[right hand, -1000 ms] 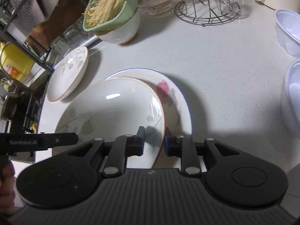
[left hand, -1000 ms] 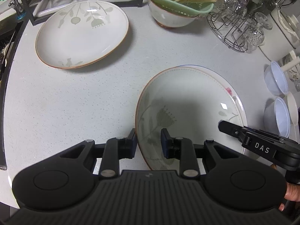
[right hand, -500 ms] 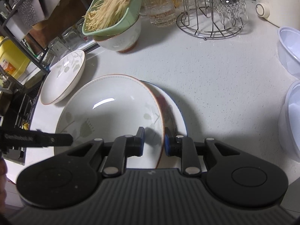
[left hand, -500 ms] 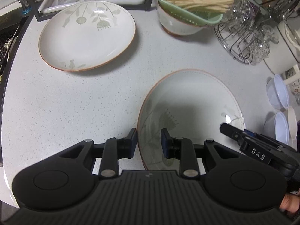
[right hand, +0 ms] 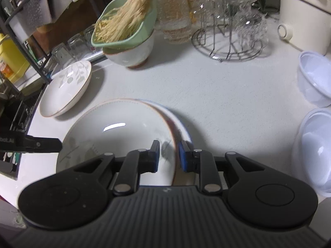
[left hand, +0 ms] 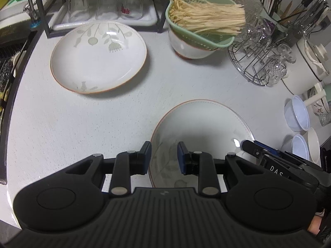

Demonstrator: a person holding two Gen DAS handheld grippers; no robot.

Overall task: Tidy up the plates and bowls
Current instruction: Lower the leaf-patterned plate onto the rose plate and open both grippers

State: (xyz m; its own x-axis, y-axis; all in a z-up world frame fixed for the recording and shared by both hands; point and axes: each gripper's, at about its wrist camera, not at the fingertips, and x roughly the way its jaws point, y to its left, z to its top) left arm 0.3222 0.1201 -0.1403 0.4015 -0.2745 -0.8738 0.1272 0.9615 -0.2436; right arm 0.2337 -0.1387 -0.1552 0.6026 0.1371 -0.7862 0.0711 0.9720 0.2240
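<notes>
A cream leaf-pattern plate with an orange rim is held between both grippers above the counter. My left gripper straddles its left rim with its jaws close on it. My right gripper straddles its right rim. Below it lies a blue-rimmed flowered plate, mostly covered. A matching leaf-pattern plate lies at the back left, also in the right wrist view. A white bowl carries a green colander of noodles.
A wire glass rack stands at the back right. Translucent plastic bowls sit at the right. A black rack with upturned glasses stands at the back. A white pot is far right. The counter's left edge drops off.
Both grippers have lifted the leaf-pattern plate and moved it over the flowered plate, which is now almost hidden beneath it. The view sits higher above the counter.
</notes>
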